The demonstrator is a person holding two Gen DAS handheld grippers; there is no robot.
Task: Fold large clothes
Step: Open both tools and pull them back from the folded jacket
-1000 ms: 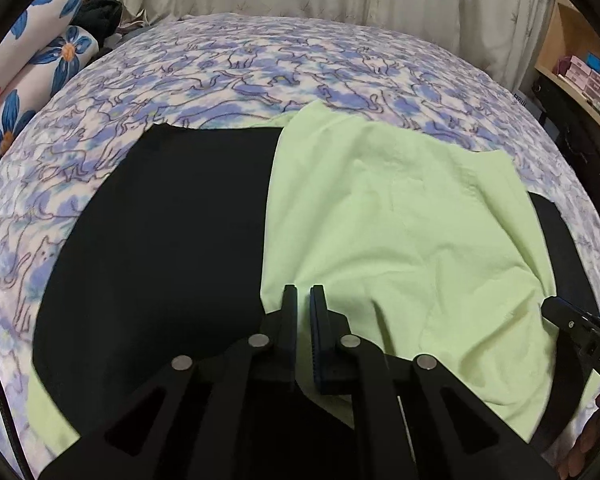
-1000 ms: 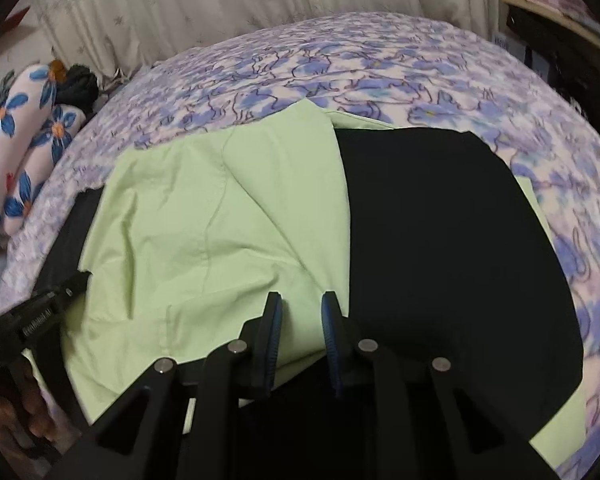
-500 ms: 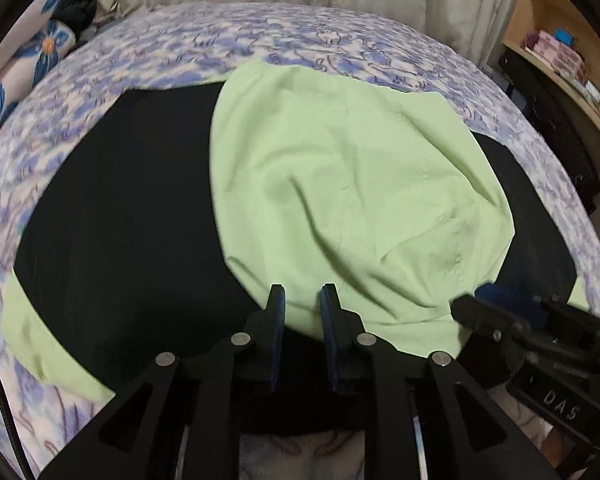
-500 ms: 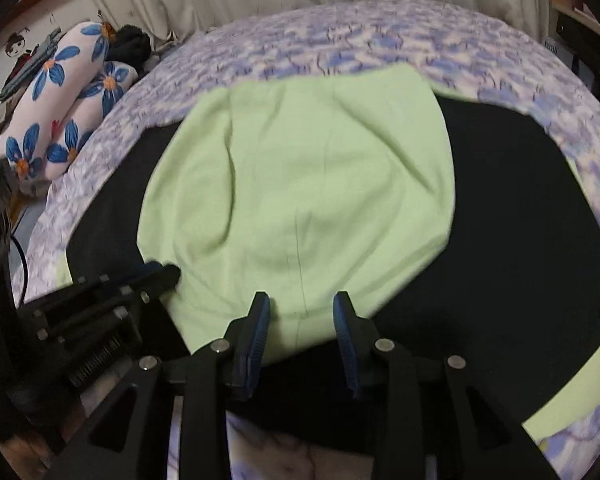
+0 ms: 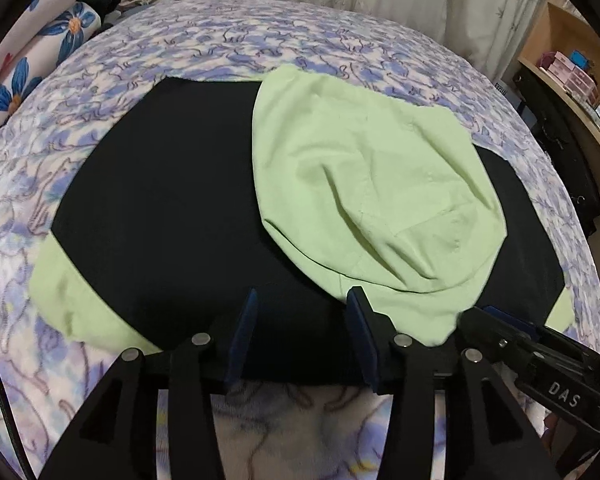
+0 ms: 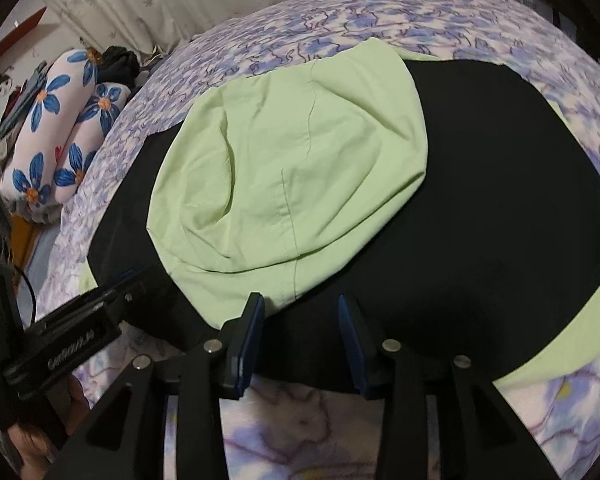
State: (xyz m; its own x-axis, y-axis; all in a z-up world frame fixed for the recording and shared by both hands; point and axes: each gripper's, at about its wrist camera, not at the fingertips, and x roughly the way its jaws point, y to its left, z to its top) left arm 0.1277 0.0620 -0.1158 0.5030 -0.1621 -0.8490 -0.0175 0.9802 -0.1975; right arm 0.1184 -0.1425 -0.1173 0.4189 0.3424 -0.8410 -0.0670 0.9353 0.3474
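Left gripper (image 5: 302, 320): jaws apart after just opening, nothing between the blue pads, only black fabric and bedsheet ahead of the tips. Right gripper (image 6: 300, 322): jaws likewise apart after just opening, empty, near hem of the green flap just ahead of its left finger.

Ahead of both grippers, spread flat: black-and-green garment (image 5: 172, 208), black body with light green sleeve ends showing at both outer sides. Folded across its middle, light green flap (image 5: 372, 200), rumpled, with creases running toward the near hem; seen from the right wrist, same flap (image 6: 292, 168) ahead and to the left, black cloth to the right. Right gripper's tips visible at the left one's right (image 5: 496, 324), touching or just short of the flap's near corner; cannot tell which.

Beneath everything, blue floral bedsheet (image 5: 284, 56); far off to the left, flower-print pillow (image 6: 56, 128).

Judged step: flap just laid and released, first fold down. Next move likely calls for regrasping an outer edge of the black body, pinching through both layers, and carrying it across without dragging the loose green flap out of place.
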